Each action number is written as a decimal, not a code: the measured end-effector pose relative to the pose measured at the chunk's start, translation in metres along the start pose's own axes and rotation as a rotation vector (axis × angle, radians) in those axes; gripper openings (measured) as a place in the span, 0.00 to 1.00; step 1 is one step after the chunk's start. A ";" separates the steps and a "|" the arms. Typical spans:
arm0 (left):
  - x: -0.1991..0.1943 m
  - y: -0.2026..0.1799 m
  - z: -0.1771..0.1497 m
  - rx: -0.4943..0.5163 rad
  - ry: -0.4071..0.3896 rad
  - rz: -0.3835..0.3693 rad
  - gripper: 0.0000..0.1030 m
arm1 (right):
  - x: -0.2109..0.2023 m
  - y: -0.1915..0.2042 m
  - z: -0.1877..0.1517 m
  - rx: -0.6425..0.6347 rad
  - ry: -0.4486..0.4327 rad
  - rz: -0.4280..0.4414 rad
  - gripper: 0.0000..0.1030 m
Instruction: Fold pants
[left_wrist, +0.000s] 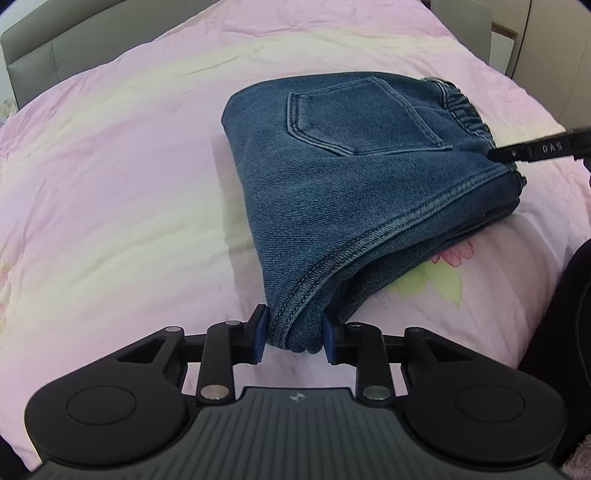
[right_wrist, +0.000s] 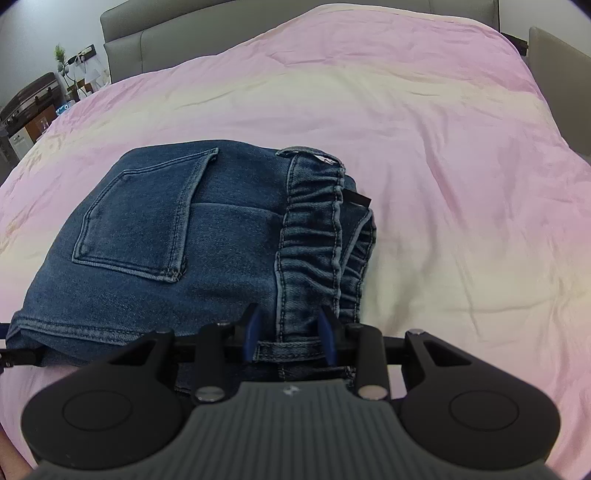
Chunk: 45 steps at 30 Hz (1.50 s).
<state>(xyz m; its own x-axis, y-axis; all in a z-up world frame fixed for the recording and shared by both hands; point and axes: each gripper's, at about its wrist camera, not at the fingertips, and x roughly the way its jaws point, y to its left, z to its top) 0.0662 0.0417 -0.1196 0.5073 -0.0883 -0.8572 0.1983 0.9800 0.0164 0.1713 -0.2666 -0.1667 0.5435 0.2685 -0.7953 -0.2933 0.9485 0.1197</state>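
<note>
Blue denim pants (left_wrist: 354, 177) lie folded into a compact stack on the pink bed cover, back pocket up, elastic waistband at the far right. My left gripper (left_wrist: 295, 334) has its blue pads on both sides of the near folded corner of the pants. In the right wrist view the pants (right_wrist: 155, 258) fill the lower left. My right gripper (right_wrist: 290, 332) straddles the near end of the waistband (right_wrist: 314, 240), with denim between its pads. The right gripper's finger (left_wrist: 539, 149) also shows in the left wrist view, at the waistband end.
A pink and cream bed cover (left_wrist: 129, 166) spreads all around the pants. A grey headboard (right_wrist: 177, 40) stands at the far edge. A bedside table with clutter (right_wrist: 40, 107) sits at the far left. A dark object (left_wrist: 569, 314) is at the right edge.
</note>
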 end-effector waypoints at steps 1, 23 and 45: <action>-0.001 0.006 -0.001 -0.024 0.005 -0.013 0.29 | -0.003 0.002 0.000 -0.020 0.007 -0.005 0.28; -0.022 0.045 0.036 -0.131 0.007 -0.176 0.39 | -0.024 -0.028 0.022 0.063 0.041 0.044 0.43; 0.112 0.104 0.080 -0.689 -0.004 -0.331 0.86 | 0.086 -0.099 0.030 0.533 0.225 0.358 0.85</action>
<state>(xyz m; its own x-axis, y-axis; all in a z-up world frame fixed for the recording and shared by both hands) 0.2112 0.1191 -0.1729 0.5159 -0.3958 -0.7598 -0.2273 0.7919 -0.5668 0.2706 -0.3327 -0.2291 0.2911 0.5941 -0.7499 0.0348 0.7767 0.6289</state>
